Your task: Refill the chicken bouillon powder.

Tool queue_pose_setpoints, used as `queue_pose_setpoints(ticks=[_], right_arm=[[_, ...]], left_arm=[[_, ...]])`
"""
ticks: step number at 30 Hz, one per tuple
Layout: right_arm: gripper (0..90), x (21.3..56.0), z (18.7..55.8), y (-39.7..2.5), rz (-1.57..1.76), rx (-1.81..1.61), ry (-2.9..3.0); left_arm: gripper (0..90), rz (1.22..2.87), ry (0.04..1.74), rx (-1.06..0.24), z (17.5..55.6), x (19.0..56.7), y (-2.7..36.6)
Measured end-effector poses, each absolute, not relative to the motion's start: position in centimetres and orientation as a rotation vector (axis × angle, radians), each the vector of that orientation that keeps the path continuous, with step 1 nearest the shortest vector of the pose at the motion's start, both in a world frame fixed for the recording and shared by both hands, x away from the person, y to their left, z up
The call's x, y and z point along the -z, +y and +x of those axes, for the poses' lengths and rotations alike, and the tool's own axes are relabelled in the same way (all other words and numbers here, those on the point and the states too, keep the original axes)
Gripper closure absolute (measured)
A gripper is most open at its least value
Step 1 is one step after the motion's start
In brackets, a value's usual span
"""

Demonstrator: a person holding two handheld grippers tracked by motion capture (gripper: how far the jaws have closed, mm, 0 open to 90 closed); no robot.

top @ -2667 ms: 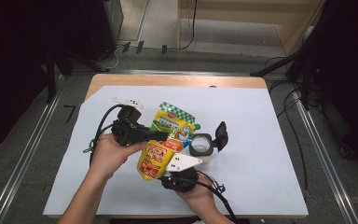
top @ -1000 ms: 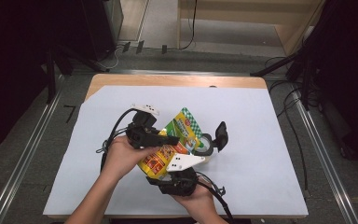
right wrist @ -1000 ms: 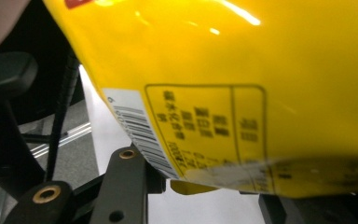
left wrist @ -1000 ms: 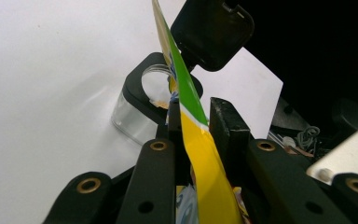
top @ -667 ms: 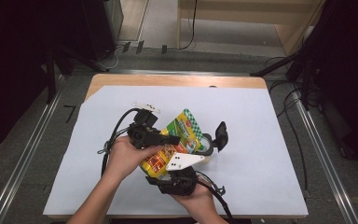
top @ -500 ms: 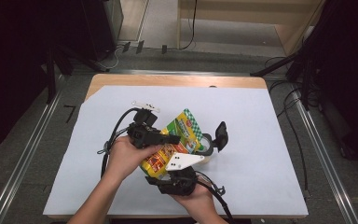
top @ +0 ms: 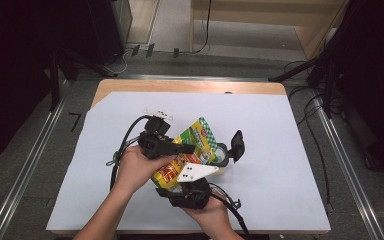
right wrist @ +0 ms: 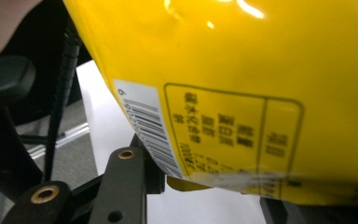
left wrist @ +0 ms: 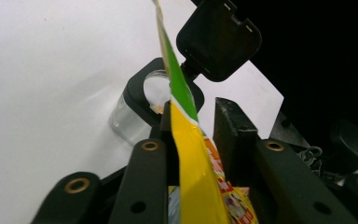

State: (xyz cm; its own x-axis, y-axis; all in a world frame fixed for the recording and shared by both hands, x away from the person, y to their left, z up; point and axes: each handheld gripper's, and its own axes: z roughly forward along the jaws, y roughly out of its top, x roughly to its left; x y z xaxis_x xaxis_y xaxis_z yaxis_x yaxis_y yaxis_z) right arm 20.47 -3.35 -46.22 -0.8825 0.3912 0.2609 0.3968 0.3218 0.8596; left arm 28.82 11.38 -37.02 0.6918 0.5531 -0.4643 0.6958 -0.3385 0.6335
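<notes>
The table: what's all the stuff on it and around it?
Yellow and green plastic snack pouch: one, yellow with a green checked top, held tilted above the jar mouth.
Clear jar with black flip lid: one, clear body, black rim, lid hinged open, on the sheet right of centre.
White sheet: one, white, covering most of the table.
Wooden table: one, light brown, its far edge bare.
Left gripper: one, black, jaws at either side of the pouch's upper part.
Right gripper: one, black with a white plate, at the pouch's lower end.
Hands: two, at the near edge.
</notes>
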Motion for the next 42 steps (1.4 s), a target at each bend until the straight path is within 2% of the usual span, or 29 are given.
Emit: queue_pose_setpoints(ticks=[6,19,24,31,36,42], right_arm=[[64.1,46.0,20.6,-3.5,-0.749,1.681,-2.506],[63.8,45.5,21.1,-4.0,-0.775,1.654,-2.436],[63.6,45.5,21.3,-4.3,-0.793,1.653,-2.433],[59.1,45.5,21.1,-4.0,-0.807,1.659,-2.459],[62.7,45.4,21.0,-3.8,-0.802,1.656,-2.462],[62.4,45.1,21.2,-3.9,-0.8,1.665,-2.427]], left_arm=[[67.5,2.038,0.927,0.213,29.1,36.7,11.6],[62.7,2.063,0.987,0.291,30.1,36.5,11.9],[63.8,2.062,1.024,0.352,30.2,36.6,12.1],[68.0,2.062,1.032,0.308,30.0,36.5,12.0],[71.9,2.063,1.032,0.288,29.9,36.3,12.0],[71.2,2.056,1.04,0.288,30.1,35.8,12.0]])
